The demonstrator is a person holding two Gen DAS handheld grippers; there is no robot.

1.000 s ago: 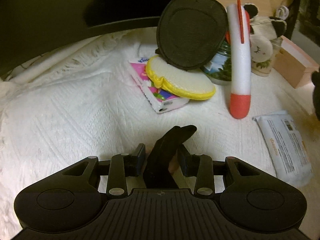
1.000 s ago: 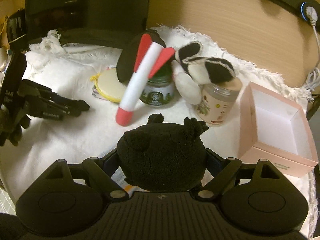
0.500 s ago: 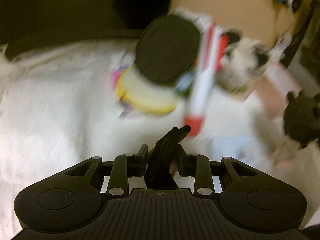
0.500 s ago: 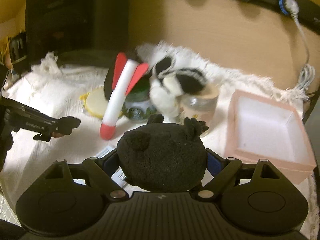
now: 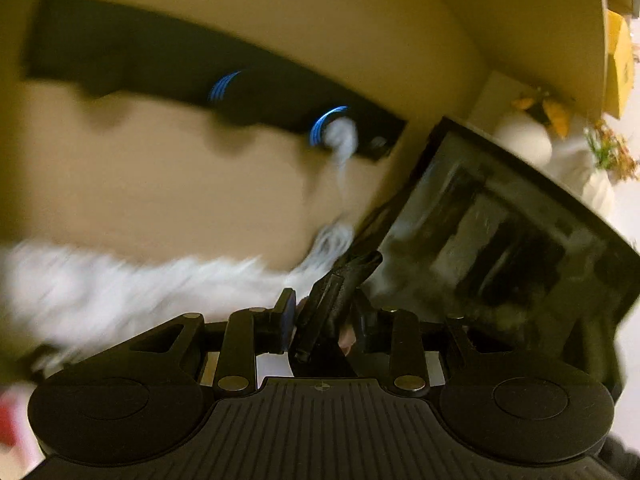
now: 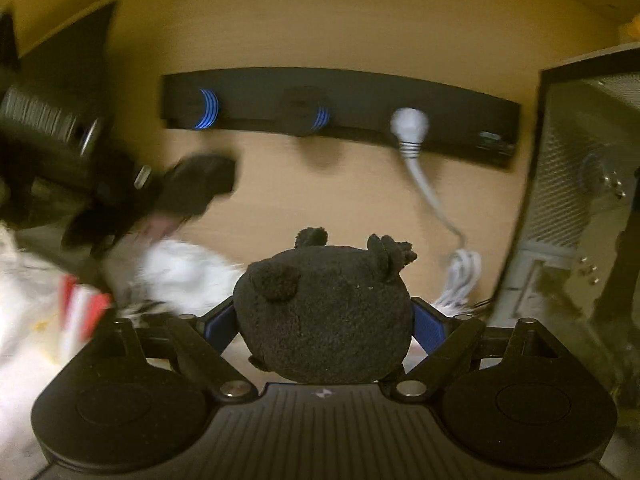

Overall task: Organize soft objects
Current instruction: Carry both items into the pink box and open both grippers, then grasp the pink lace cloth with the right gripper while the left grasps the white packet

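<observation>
Both grippers are gripping: the right gripper (image 6: 324, 316) squeezing a black plush toy (image 6: 324, 312), the left gripper (image 5: 324, 316) pinching a black clip-like piece (image 5: 332, 300).

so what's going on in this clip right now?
A person is sorting soft things with two handheld tongs. The right tongs are clamped on a round black fuzzy plush toy, lifted and facing the wooden wall with its black power strip. The left tongs grip a thin dark object, too blurred to identify. The left view is motion-smeared, so that hand is swinging; a dark-framed cabinet sits ahead.
</observation>
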